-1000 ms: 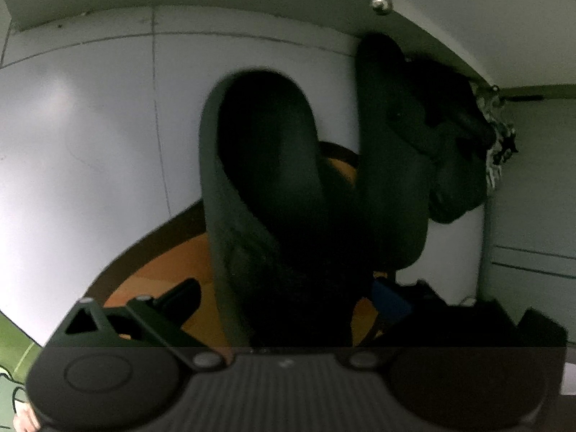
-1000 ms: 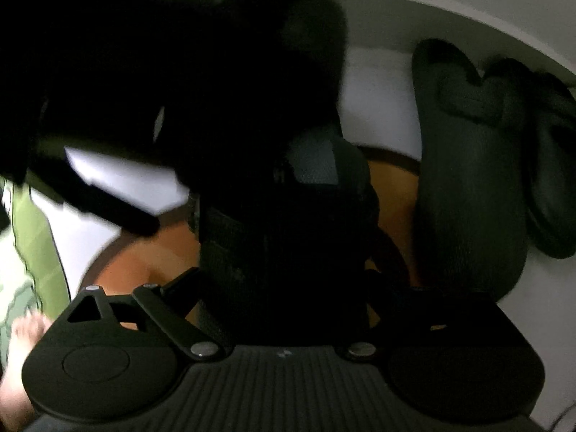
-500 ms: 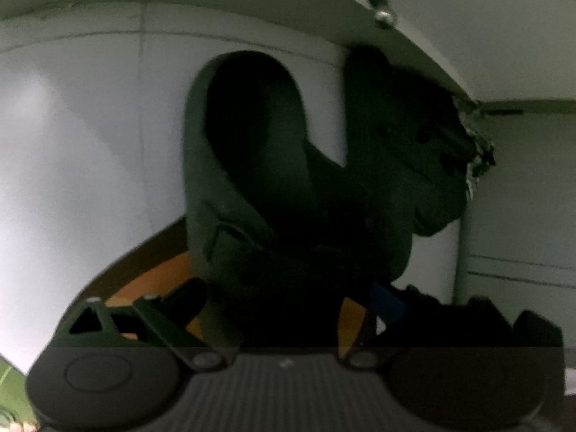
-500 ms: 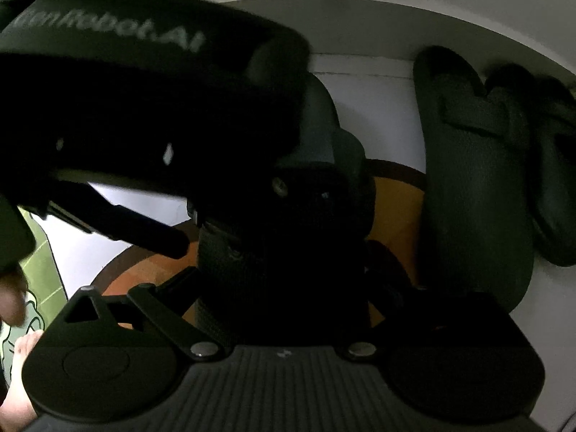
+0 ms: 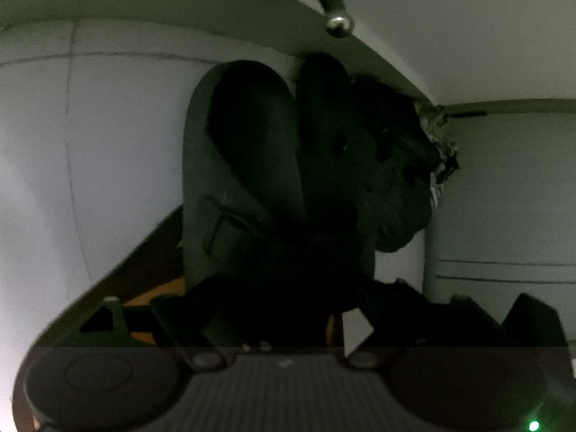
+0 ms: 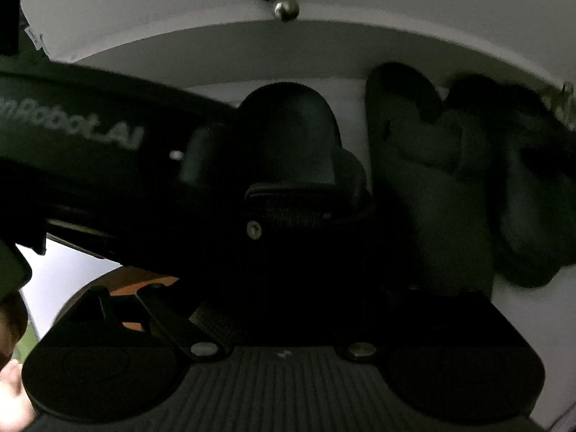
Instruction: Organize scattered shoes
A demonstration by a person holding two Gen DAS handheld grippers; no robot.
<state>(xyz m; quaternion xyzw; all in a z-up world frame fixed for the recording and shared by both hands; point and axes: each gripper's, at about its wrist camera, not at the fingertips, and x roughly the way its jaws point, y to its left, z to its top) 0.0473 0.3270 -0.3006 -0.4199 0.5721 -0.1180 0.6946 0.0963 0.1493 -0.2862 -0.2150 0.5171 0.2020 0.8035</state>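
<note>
A dark green slipper [image 5: 244,180] lies toe-away on the floor, its near end between the fingers of my left gripper [image 5: 288,306]. Those jaws are closing around it and I see no firm press. Its mate [image 5: 324,136] lies alongside on the right, next to a black holed shoe [image 5: 388,180]. In the right wrist view the same slipper [image 6: 288,136] is in the centre with the left gripper's body [image 6: 90,151] across it. My right gripper [image 6: 288,298] hovers over the slipper's near end. Its jaws are wide and closing slightly, gripping nothing. The mate [image 6: 424,187] lies to the right.
A white cabinet front with a metal knob [image 5: 338,25] overhangs the shoes' toes. An orange and brown round mat [image 5: 158,291] lies under the slipper's near end, on white floor [image 5: 90,162]. Part of a person's bare foot [image 6: 10,378] shows at the lower left.
My left gripper's fingers have drawn in around the slipper's near end and the gripper has dipped closer. The right gripper has risen, so the left gripper's body sits lower in its view.
</note>
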